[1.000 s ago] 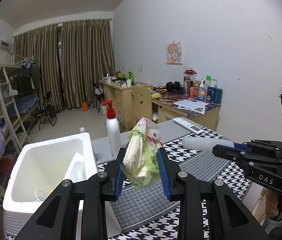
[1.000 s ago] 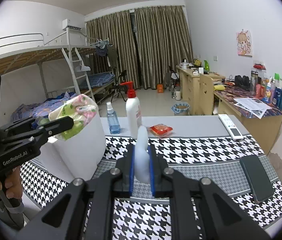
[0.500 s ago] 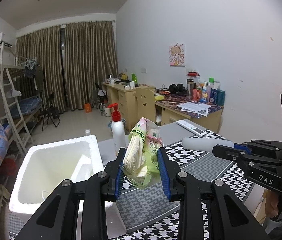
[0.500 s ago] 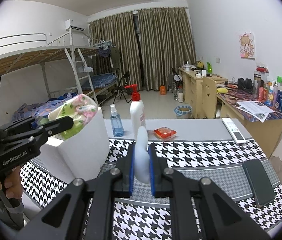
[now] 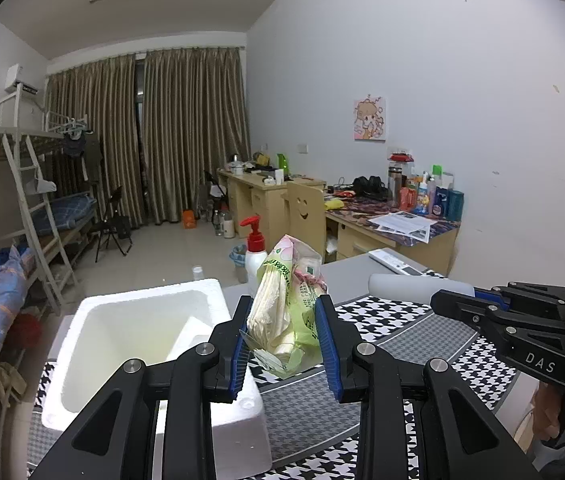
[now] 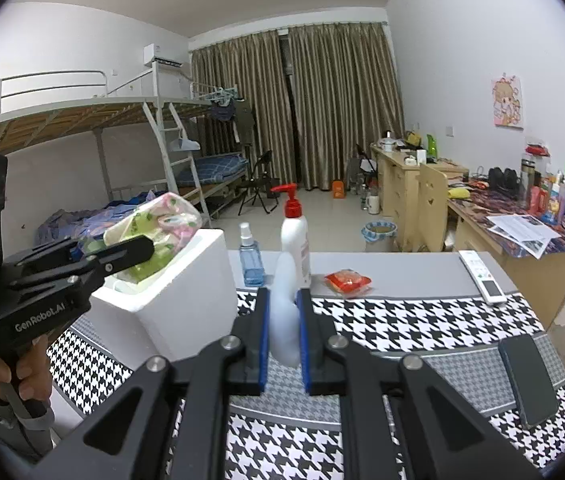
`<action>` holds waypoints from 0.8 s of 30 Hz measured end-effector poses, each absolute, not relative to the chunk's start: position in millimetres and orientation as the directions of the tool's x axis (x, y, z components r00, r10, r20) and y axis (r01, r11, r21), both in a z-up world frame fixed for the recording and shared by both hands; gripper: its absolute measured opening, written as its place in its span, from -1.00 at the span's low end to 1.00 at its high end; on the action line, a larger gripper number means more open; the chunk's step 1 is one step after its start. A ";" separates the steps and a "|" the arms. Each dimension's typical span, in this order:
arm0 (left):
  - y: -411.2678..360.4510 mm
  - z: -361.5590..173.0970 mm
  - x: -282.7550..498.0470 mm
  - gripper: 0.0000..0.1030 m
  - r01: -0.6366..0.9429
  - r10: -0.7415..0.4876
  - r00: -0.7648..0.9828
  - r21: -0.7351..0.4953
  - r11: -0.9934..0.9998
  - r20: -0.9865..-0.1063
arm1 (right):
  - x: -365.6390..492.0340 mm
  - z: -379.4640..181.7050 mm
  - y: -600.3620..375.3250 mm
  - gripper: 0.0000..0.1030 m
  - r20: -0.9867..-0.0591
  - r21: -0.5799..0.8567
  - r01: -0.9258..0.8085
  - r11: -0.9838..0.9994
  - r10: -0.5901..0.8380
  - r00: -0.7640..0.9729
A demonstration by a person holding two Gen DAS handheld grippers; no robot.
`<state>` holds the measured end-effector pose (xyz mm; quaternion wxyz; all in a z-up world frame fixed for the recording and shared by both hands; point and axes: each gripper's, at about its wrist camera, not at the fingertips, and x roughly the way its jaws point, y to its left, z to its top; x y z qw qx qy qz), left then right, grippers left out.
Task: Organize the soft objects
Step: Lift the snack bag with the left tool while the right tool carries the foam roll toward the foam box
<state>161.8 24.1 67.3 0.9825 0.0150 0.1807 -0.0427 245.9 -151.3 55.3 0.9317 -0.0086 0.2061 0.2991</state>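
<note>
My left gripper (image 5: 284, 338) is shut on a green and pink tissue pack (image 5: 287, 304) and holds it in the air at the right rim of the white foam box (image 5: 94, 364). In the right wrist view the pack (image 6: 154, 228) sits over the box's (image 6: 186, 300) near corner. My right gripper (image 6: 283, 334) is shut on a pale white soft roll (image 6: 284, 308), held above the houndstooth mat. The roll also shows in the left wrist view (image 5: 414, 284) at the right.
On the grey table stand a white pump bottle (image 6: 294, 236), a blue spray bottle (image 6: 251, 256), a red snack packet (image 6: 348, 281), a remote (image 6: 482, 276) and a dark phone (image 6: 528, 380). The foam box holds something white inside (image 5: 190, 332).
My left gripper has moved with the tissue pack towards the foam box, which now looks closer and larger. The right gripper has kept its hold and shifted only slightly.
</note>
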 end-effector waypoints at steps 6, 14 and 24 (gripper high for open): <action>26.4 70.4 161.4 -0.36 0.068 -0.057 0.935 0.017 0.998 -0.350 | 246.8 58.0 -143.6 -0.70 -0.384 0.106 -0.581 0.807 0.573 0.724; 36.0 72.2 163.5 -0.36 0.037 -0.030 0.937 0.014 0.999 -0.349 | 249.6 62.0 -132.5 -0.70 -0.380 0.107 -0.602 0.792 0.592 0.711; 52.8 75.8 163.3 -0.36 -0.012 0.014 0.939 0.008 1.000 -0.344 | 253.3 65.4 -115.3 -0.70 -0.377 0.109 -0.630 0.769 0.619 0.689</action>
